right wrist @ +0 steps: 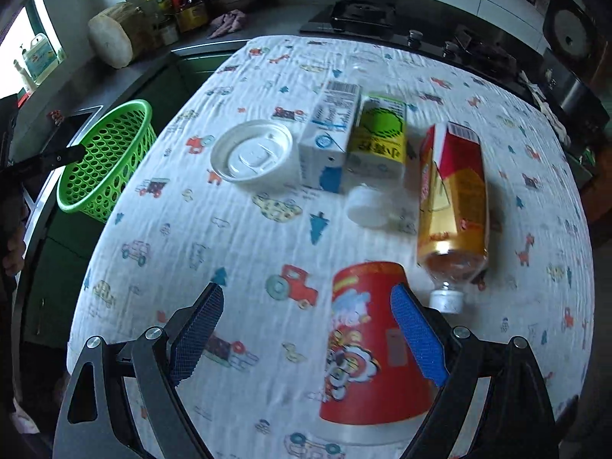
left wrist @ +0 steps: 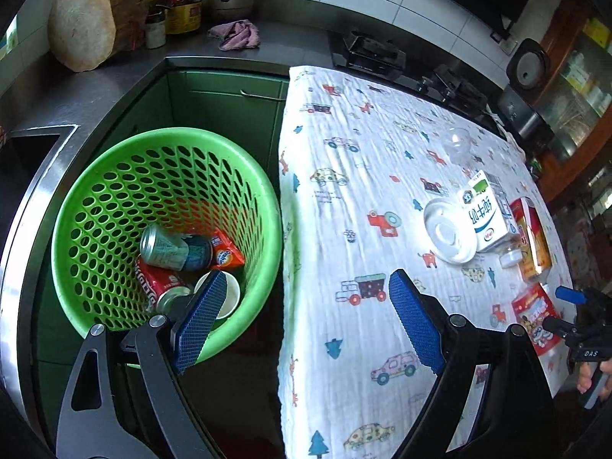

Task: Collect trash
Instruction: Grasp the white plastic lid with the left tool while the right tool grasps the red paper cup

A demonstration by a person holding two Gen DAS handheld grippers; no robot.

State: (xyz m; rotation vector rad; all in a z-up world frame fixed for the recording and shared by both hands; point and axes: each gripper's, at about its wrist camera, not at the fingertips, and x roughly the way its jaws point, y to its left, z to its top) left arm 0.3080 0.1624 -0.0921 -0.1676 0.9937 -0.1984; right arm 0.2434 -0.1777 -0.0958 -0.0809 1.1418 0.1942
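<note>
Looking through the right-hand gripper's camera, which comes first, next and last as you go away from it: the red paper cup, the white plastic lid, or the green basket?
From the right gripper:
1. Red paper cup, lying right at its open fingers, by the right one.
2. White plastic lid, mid-table, ahead and slightly left.
3. Green basket, beyond the table's left edge.
</note>
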